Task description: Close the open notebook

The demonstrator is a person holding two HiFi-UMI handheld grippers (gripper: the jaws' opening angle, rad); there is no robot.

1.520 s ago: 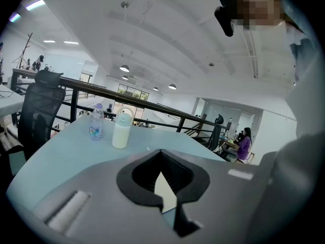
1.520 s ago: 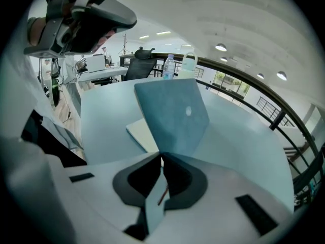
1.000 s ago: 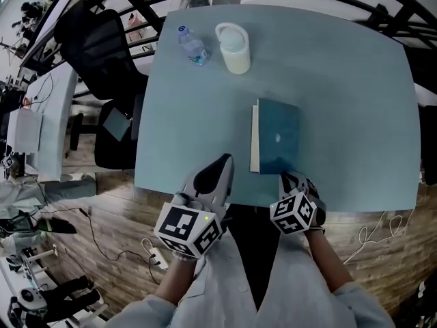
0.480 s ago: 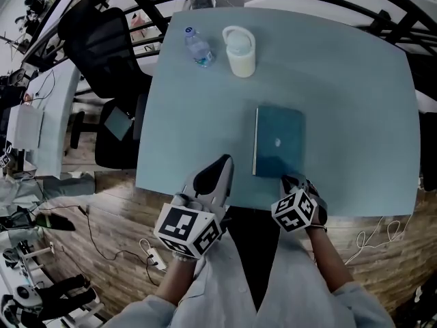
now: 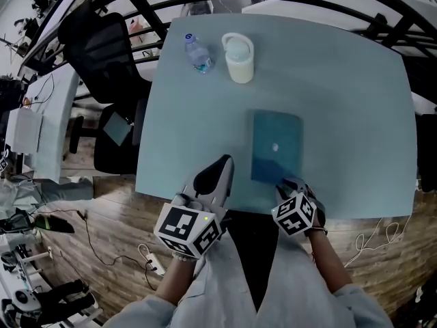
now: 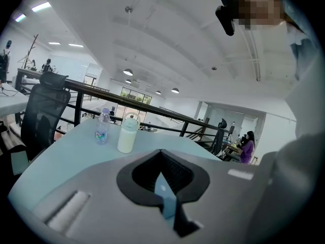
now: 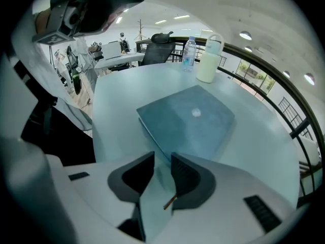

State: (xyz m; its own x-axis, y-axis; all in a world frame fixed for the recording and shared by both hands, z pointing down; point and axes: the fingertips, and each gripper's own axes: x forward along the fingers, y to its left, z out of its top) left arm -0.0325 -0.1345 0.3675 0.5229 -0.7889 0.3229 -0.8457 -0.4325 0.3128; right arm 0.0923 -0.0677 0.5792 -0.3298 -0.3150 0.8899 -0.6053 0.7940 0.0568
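The notebook (image 5: 276, 147) lies flat on the worktop (image 5: 348, 80), dark cover up, right of the middle and toward our edge. We judge the closing itself done: no leaf stands up and no white page shows in the head view. The step in hand is the let-go.

The right gripper (image 5: 285, 182) stands at the notebook's near right corner, pointing steeply down. Its fingers (image 7: 185, 174) have just been opening. They now stand spread, with nothing pinched between them. In the right gripper view the near corner seems to run just ahead of the gap or just under it, though the wide lens leaves us unsure whether a pad touches the cover.

The next move, as we see it, calls for drawing that gripper up and back toward us. It should come away cleanly, so that no finger catches the corner and lifts the cover again.

The left gripper (image 5: 224, 160) rests at the worktop's near edge, left of the notebook and apart from it. Its fingers are pressed together and hold nothing.

Farther out, a bottle (image 5: 196, 50) and a cup (image 5: 238, 58) stand side by side at the far left, well apart from the notebook.
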